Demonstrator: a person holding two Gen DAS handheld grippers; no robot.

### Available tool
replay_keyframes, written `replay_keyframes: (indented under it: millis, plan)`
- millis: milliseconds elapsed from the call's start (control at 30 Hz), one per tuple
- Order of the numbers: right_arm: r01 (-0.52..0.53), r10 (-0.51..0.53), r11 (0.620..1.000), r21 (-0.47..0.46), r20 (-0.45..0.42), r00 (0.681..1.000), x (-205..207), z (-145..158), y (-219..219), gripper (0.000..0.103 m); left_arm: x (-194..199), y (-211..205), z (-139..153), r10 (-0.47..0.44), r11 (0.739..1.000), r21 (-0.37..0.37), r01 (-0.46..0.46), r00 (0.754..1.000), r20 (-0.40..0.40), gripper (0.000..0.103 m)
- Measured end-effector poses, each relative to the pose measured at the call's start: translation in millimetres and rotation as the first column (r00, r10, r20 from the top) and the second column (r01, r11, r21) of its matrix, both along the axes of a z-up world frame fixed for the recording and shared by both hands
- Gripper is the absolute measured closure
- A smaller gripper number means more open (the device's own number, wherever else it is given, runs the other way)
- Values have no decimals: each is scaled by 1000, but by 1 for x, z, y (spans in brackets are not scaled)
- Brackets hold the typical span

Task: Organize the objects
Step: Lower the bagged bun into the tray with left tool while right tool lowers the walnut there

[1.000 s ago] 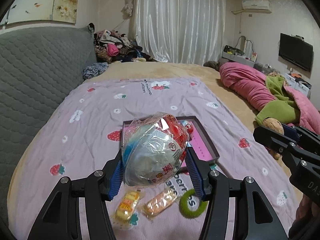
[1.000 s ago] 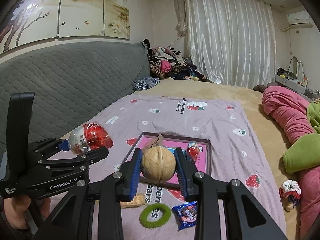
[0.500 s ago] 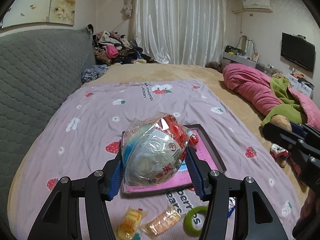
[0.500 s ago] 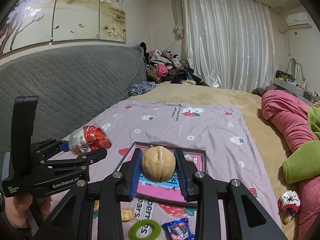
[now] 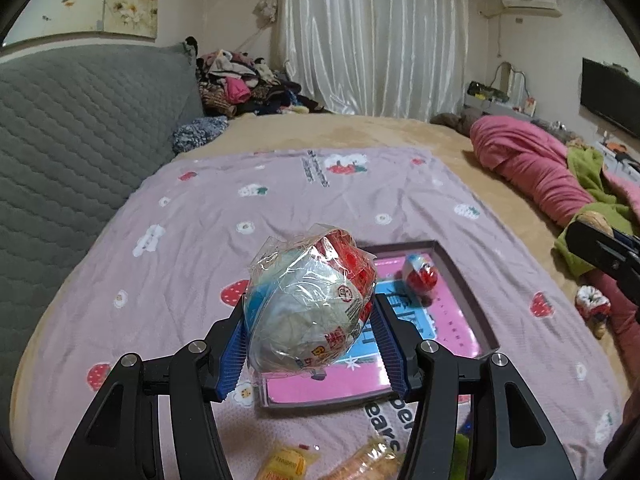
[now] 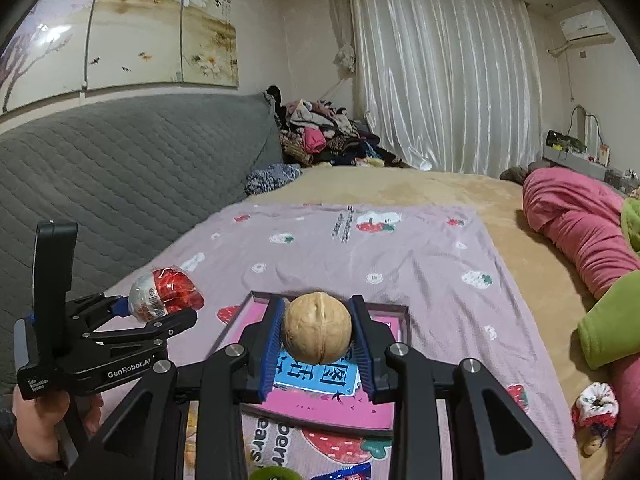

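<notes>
Seen from the left wrist, the left gripper is held above the bed, its blue-padded fingers clamped on a plastic-wrapped toy egg, white and blue below, red on top. Beyond it lies a shallow tray with a dark rim and pink floor; a small red-and-white egg stands in its far part, on a blue label. Near the bottom edge, two yellow and orange snack packets lie on the lilac strawberry-print blanket. The right gripper's black tip pokes in at the right. From the right wrist, the right gripper hovers over the near half of the same tray, fingers closed on a walnut. To the left, a hand holds the left gripper with the wrapped egg in its tips, just outside the tray's left rim. A grey quilted headboard, white curtains and a pink duvet surround the bed.
</notes>
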State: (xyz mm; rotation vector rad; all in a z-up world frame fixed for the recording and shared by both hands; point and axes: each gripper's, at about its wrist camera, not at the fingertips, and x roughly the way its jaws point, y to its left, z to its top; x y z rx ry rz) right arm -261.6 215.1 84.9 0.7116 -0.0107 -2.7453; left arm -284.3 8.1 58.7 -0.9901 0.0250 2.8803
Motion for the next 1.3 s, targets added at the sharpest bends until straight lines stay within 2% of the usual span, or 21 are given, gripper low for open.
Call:
replay_keyframes:
  millis: [167,400,667,833,933,1300]
  plan:
    - [-1,0,1000,16,37,999,-25,-33,-6,70,-23,3,-27,8,999,-45,-7,1000,14,44]
    - [15,-15,1000,2,60,998,-48,-69,-2,70,-46,-8,-65,34,999,-7,-34,999,20,44]
    - [27,-29,999,19,93,995,-67,-98,3,70,-59,0,-102,1,1000,-14,0,998,61,44]
    - [10,-11,1000,16,122,992,-77,-114,3,70,-65,3,-115,-14,1000,-3,15,996,87,44]
    - [25,-34,998,62,138,990,-84,-125,-1,70,-69,2,-121,-12,1000,-8,13,995,102,44]
    - [44,-64,995,92,221,973,-105,-156,9,70,-78,-3,-137,-11,1000,-1,11,989,147,44]
